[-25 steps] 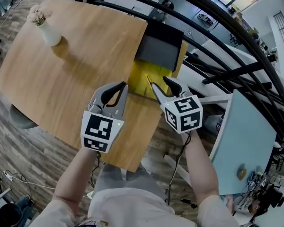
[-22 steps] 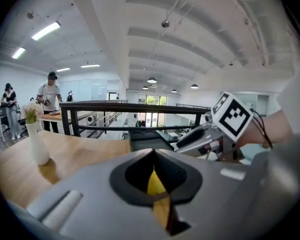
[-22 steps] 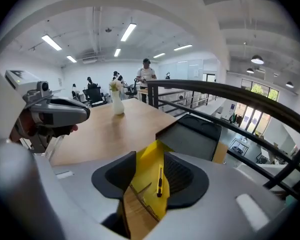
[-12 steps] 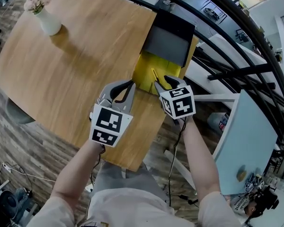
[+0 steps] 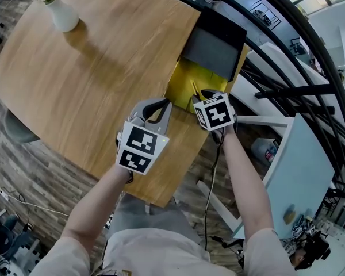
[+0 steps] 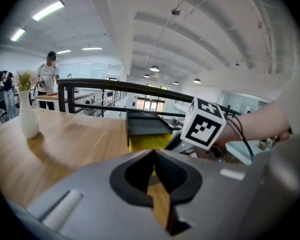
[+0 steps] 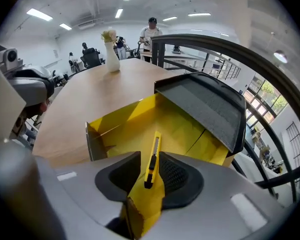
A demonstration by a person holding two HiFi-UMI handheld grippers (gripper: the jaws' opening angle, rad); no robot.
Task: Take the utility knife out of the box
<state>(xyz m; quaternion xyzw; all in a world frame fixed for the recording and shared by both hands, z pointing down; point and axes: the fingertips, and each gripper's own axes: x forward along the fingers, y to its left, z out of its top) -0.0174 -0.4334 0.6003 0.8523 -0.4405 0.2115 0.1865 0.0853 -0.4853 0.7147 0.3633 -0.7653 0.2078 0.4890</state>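
Observation:
A yellow utility knife (image 7: pixel 151 159) lies on the floor of the open yellow box (image 7: pixel 117 129), seen as a thin strip (image 5: pixel 194 89) in the head view. The box (image 5: pixel 180 84) stands at the table's near right edge, its dark lid (image 5: pixel 215 45) tipped back. My right gripper (image 7: pixel 150 156) points steeply down into the box. Its jaws have just been closing, with the knife between them and a little room at each side. My left gripper (image 5: pixel 165 101) hovers shut and empty over the wood just left of the box, and the left gripper view shows its tips (image 6: pixel 154 153) touching.
A white vase (image 5: pixel 62 13) with dried flowers stands at the table's far left. The wooden table (image 5: pixel 98 79) ends just under my hands. Black railing (image 5: pixel 299 79) runs behind the box. People stand far off in the gripper views.
Both grippers have sunk toward the table. The right one tipped downward into the box over the knife, and its jaws narrowed. The left stayed shut.

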